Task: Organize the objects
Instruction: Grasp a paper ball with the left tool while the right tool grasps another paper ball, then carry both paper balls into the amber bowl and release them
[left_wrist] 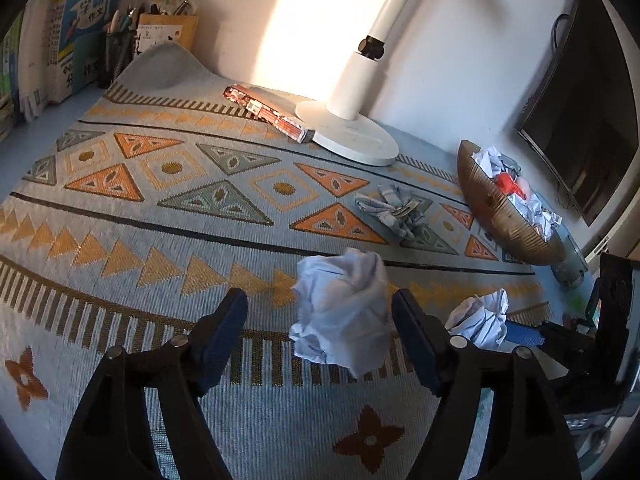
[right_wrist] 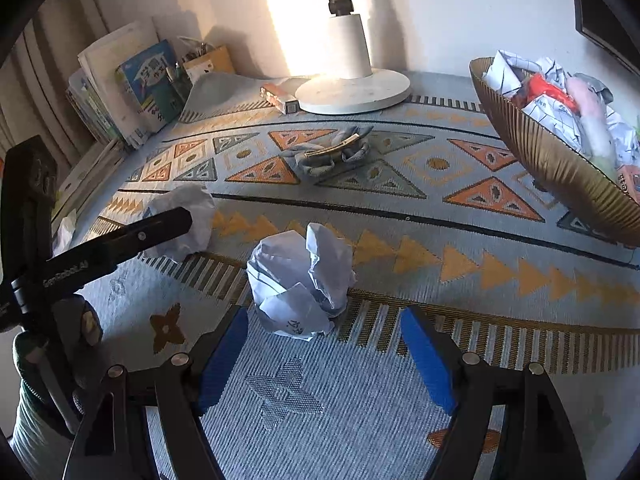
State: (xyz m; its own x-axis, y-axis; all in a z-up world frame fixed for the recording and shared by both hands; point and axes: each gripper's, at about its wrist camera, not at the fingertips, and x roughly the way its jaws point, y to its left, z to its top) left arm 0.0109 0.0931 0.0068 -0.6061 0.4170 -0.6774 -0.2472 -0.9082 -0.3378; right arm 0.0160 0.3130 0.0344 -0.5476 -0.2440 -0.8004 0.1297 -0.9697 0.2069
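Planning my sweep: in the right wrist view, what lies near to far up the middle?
Right claw → crumpled paper ball → grey cloth with clip → white lamp base.

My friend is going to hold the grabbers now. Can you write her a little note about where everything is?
Left gripper: open, one crumpled paper ball between its fingers, not squeezed yet.
Right gripper: open, holding nothing, second crumpled paper ball just ahead of its fingertips, on the patterned mat.
Gold bowl: at the right, already holds crumpled papers and something red.
Gray hair scrunchie with a clip: on the mat, in front of the white lamp base.
Left to do, probably: both paper balls into the bowl, then maybe the scrunchie.
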